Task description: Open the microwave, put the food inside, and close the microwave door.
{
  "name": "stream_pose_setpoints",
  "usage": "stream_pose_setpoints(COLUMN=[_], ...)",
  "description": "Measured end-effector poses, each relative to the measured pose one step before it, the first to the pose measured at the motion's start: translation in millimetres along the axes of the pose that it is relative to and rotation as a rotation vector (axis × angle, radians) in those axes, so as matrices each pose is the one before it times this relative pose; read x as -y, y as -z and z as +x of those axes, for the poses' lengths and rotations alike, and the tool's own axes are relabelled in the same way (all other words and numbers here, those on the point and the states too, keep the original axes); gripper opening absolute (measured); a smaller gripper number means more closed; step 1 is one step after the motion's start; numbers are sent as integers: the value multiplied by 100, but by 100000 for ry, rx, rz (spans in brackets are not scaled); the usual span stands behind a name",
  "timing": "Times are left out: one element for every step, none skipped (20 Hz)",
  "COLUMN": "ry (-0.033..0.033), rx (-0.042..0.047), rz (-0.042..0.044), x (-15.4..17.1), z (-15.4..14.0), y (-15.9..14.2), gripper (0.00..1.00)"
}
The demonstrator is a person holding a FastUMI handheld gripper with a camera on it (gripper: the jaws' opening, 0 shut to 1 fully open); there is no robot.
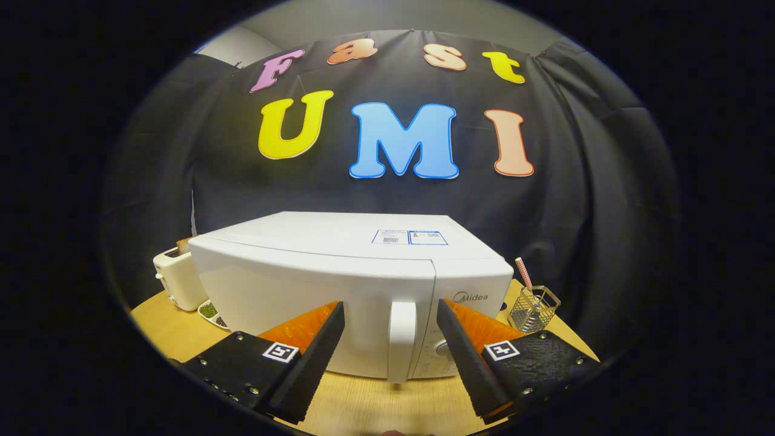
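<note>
A white microwave (327,266) stands on the wooden table (375,406), its door shut. The door's upright white handle (402,339) sits near the door's right side, just ahead of my gripper (390,312) and in line with the gap between the fingers. My gripper is open, with nothing between its fingers and no contact with the handle. Right of the handle is the control panel with a round dial (442,350), partly hidden by the right finger. A small dish with dark food bits (209,311) peeks out at the microwave's left corner.
A white toaster (177,280) with a slice of bread in it stands left of the microwave. A clear holder (535,307) with a striped straw stands to its right. Bare table lies between the fingers and the microwave front.
</note>
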State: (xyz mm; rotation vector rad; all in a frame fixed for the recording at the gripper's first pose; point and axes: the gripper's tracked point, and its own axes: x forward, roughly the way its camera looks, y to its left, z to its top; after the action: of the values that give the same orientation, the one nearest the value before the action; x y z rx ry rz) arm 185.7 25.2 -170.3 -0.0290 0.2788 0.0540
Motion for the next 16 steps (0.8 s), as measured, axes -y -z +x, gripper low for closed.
stream_pose_setpoints(ry=[225, -288, 148, -16, -13, -126, 228, 1470, 162, 253, 1326, 735, -911, -1899, 1657, 1473], rx=[-1558, -1671, -1951, -1946, -1660, -1649, -1140, -452, 325, -248, -436, -400, -452, -991, -312, 241], rz=[196, 502, 482, 785, 1166, 1077, 696, 189, 437, -108, -491, 208, 1883, 2270, 890, -1095], x=[78, -24, 13, 108, -2, -88, 27, 259, 104, -12, 306, 296, -111, -269, -70, 152], z=[246, 430, 262, 336, 196, 350, 283, 15, 47, 13, -146, 177, 301, -223, 323, -97], y=[624, 724, 686, 852, 627, 418, 300, 109, -111, 58, 203, 166, -88, 104, 116, 94], gripper=[96, 96, 96, 96, 96, 96, 96, 87, 79, 73, 73, 58, 52, 37, 37, 28])
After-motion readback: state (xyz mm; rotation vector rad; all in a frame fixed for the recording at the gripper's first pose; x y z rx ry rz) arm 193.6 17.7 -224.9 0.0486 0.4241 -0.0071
